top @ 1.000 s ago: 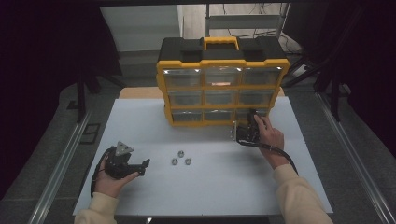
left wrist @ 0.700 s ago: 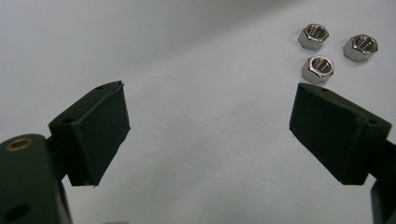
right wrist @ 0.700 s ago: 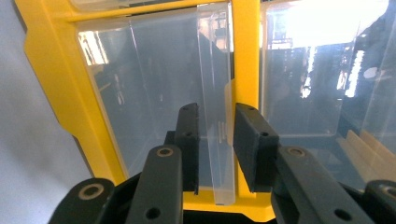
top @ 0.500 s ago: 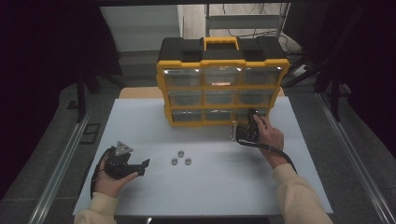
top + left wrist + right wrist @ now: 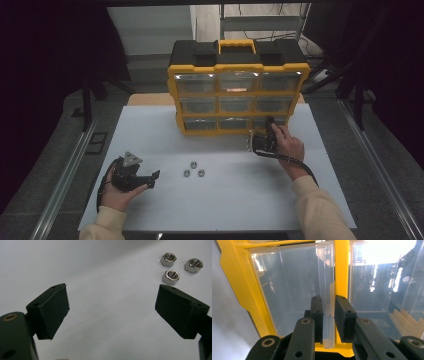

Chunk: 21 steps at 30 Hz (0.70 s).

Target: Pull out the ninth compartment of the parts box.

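Observation:
A yellow and black organiser (image 5: 237, 70) with clear drawers stands upright at the back of the white table (image 5: 240, 200). My right gripper (image 5: 270, 125) reaches into its bottom right drawer. In the right gripper view the jaws have just been closing, and the right gripper (image 5: 328, 302) now pinches the drawer's clear handle (image 5: 325, 277) between its pads. Three steel nuts (image 5: 193, 170) lie loose in the middle of the table. My left gripper (image 5: 152, 176) rests at the front left, open, pointing toward the nuts (image 5: 172, 276). Nothing lies between the left gripper's (image 5: 112, 305) wide jaws.
The organiser's yellow frame (image 5: 234, 277) borders the gripped drawer, with another clear drawer beside it. A cable trails from the right gripper along the person's sleeve (image 5: 320, 205). Metal rails (image 5: 70, 185) run along the table's sides.

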Available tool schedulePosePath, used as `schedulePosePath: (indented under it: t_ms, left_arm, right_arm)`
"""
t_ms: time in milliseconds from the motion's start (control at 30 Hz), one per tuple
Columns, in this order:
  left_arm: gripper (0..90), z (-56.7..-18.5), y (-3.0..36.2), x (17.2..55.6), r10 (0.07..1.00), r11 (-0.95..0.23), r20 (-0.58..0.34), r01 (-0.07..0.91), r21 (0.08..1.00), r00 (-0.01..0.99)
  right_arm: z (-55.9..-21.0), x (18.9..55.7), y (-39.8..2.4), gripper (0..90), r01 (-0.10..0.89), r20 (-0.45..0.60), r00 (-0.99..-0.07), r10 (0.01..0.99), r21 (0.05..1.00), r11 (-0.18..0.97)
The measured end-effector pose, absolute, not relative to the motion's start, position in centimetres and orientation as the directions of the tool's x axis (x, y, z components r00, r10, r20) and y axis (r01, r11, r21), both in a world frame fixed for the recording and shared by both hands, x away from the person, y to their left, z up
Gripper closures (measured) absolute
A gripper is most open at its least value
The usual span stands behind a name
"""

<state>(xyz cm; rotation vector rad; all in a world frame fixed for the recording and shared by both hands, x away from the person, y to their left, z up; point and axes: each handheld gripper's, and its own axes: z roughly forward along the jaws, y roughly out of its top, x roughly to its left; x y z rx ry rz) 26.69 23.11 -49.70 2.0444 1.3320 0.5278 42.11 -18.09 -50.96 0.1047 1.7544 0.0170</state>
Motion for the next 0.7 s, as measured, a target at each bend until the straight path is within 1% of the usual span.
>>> schedulePosePath:
  t_ms: [67, 333, 400, 433, 467, 500, 600, 700]
  left_arm:
    - [12.5, -49.70, 23.13, 26.69, 0.913, -0.286, -0.010, 0.659, 0.696, 0.407]
    - [12.5, -49.72, 23.15, 26.72, 0.913, -0.288, -0.009, 0.659, 0.695, 0.408]
    - [12.5, -49.72, 23.17, 26.71, 0.913, -0.286, -0.010, 0.659, 0.696, 0.407]
    - [12.5, -49.70, 23.19, 26.71, 0.913, -0.286, -0.009, 0.658, 0.696, 0.407]
    - [12.5, -49.69, 23.19, 26.71, 0.913, -0.286, -0.009, 0.658, 0.697, 0.407]
    - [12.5, -49.69, 23.19, 26.71, 0.913, -0.287, -0.009, 0.658, 0.697, 0.407]
    - [12.5, -49.69, 23.18, 26.71, 0.913, -0.288, -0.008, 0.658, 0.696, 0.407]
    - [12.5, -49.71, 23.18, 26.73, 0.913, -0.288, -0.008, 0.658, 0.695, 0.408]
  right_arm:
    - [-50.96, 41.87, -18.02, 77.7, 0.080, -0.983, -0.172, 0.070, 0.056, 0.995]
    - [-51.00, 41.73, -18.01, 78.0, 0.083, -0.984, -0.168, 0.063, 0.050, 0.995]
    - [-51.01, 41.71, -18.03, 78.0, 0.081, -0.984, -0.168, 0.066, 0.053, 0.995]
    - [-51.08, 41.84, -18.12, 78.0, 0.060, -0.982, -0.172, 0.073, 0.063, 0.996]
    - [-50.93, 41.55, -18.03, 78.1, 0.086, -0.982, -0.179, 0.061, 0.046, 0.995]
    - [-51.11, 41.69, -18.12, 78.1, 0.066, -0.984, -0.164, 0.067, 0.057, 0.996]
    - [-51.05, 41.53, -18.10, 78.2, 0.075, -0.985, -0.162, 0.059, 0.047, 0.996]
    - [-51.19, 41.66, -18.21, 78.3, 0.049, -0.984, -0.164, 0.069, 0.061, 0.997]
